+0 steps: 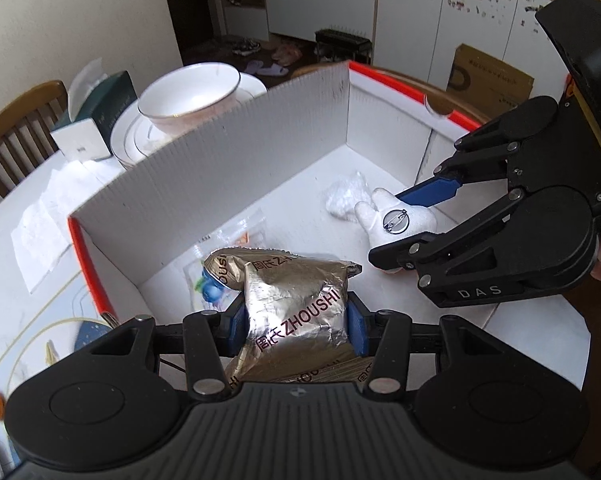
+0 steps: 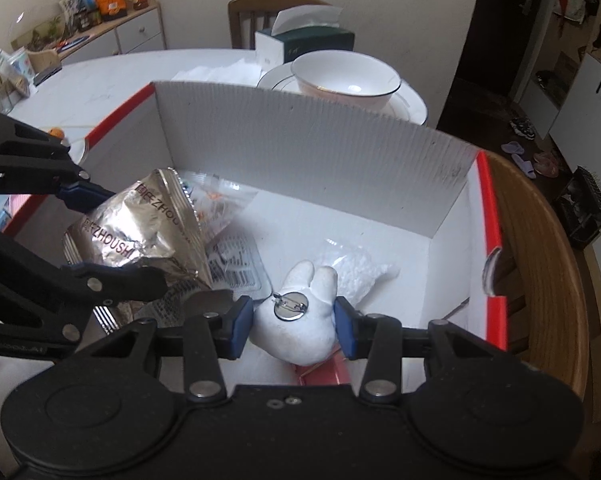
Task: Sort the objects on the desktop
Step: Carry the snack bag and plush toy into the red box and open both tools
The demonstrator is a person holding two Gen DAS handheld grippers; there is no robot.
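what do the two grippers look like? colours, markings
Both match: matte black bodies with scissor-style linkages, silver pivot pins, round black domes either side, blue pads on the fingertips. The right gripper has "DAS" in pale letters along one link. The left gripper has a ribbed top plate. No cables or sleeves visible.

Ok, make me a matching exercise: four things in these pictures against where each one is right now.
Things:
1. foil bag
2. plush toy
3. bowl
4. tissue box

Places:
A. on a plate
B. in the right claw
C. beyond the bowl, by the chair
D. in the left claw

Pairs: 1-D, 2-B, 3-A, 4-C
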